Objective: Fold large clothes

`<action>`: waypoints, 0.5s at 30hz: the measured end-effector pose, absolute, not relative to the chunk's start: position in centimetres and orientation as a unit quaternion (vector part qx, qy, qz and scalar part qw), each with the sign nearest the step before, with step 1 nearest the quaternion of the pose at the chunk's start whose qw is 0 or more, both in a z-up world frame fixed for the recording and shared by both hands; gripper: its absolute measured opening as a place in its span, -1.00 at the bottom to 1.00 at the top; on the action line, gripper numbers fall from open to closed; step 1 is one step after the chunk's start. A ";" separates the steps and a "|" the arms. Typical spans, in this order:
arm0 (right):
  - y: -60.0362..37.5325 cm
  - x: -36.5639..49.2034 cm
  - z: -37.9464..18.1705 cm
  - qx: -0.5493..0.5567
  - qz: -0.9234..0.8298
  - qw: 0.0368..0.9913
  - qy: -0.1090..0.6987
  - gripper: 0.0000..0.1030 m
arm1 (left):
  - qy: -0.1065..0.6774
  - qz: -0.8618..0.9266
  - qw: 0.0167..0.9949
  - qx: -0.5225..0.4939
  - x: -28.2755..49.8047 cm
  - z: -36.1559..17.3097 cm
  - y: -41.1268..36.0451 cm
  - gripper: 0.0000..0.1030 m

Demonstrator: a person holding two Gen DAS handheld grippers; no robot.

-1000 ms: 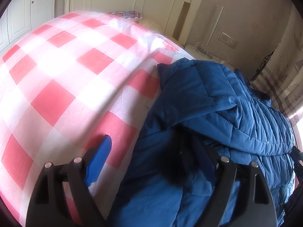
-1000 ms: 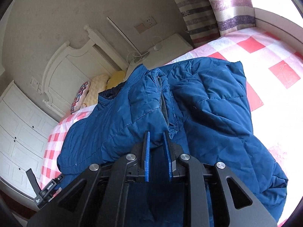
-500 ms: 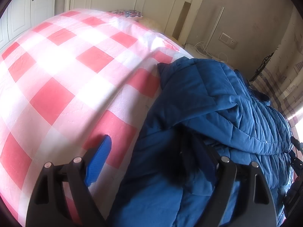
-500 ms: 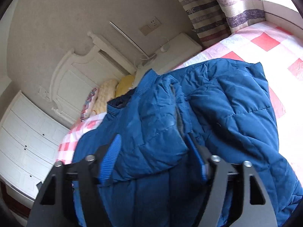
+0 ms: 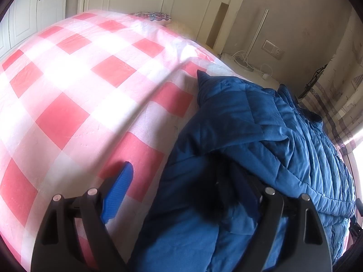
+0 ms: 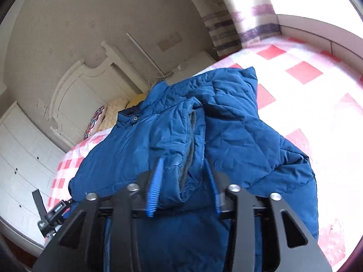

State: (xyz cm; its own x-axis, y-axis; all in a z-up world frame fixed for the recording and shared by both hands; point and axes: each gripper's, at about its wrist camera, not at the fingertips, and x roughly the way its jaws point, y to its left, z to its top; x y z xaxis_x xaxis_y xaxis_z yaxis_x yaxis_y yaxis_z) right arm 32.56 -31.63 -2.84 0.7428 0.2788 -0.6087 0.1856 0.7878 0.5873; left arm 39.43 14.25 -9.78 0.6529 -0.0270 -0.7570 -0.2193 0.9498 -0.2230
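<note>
- A blue quilted down jacket (image 6: pixel 226 136) lies on a bed under a red-and-white checked bedspread (image 5: pixel 68 90); it fills the middle of the right wrist view and, in the left wrist view, the stretch from 2 to 6 o'clock.
- In the right wrist view the jacket's zipper edge (image 6: pixel 191 145) runs up the centre, with a snap button (image 6: pixel 135 118) on the collar at about 11 o'clock from it.
- One panel of the jacket is folded over toward 2 o'clock, its corner resting on the bedspread.
- The right gripper (image 6: pixel 185 187) sits at 6 o'clock in its own view. Its jaws are opening; a fold of jacket with the zipper lies between the blue pads, and the fabric looks loose rather than pinched.
- The left gripper (image 5: pixel 181 195) has its jaws spread wide. Its left blue pad (image 5: pixel 118 192) is over the bedspread, just beside the jacket's edge; its right finger is hidden in dark shadow among the jacket's folds, so contact there cannot be told.
- A white headboard (image 5: pixel 192 4) stands at 12 o'clock in the left wrist view, with a patterned pillow (image 5: pixel 154 16) just below it.
- White wardrobe doors (image 6: pixel 20 158) stand at 9 o'clock in the right wrist view, and a striped curtain (image 6: pixel 229 31) hangs at 1 o'clock.
- A wall socket (image 5: pixel 273 49) sits at 2 o'clock in the left wrist view.
</note>
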 end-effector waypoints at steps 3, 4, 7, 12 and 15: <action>-30.4 31.2 -0.2 0.277 0.007 0.913 0.298 0.38 | 0.414 0.054 0.897 -0.149 39.4 -9.8 14.2 0.68; -29.1 31.1 0.8 0.240 0.013 0.927 0.288 0.38 | 0.413 0.054 0.897 -0.149 39.4 -9.8 14.2 0.68; -24.4 32.3 1.9 0.098 0.021 0.950 0.295 0.36 | 0.407 0.058 0.899 -0.148 39.3 -9.6 14.3 0.68; -21.3 36.6 -2.9 0.006 0.021 0.914 0.404 0.17 | 0.320 0.098 0.934 -0.128 36.5 -6.6 13.8 0.61; -21.3 36.8 -3.1 0.006 0.022 0.911 0.411 0.18 | 0.268 0.056 0.955 -0.113 35.3 -3.2 11.5 0.64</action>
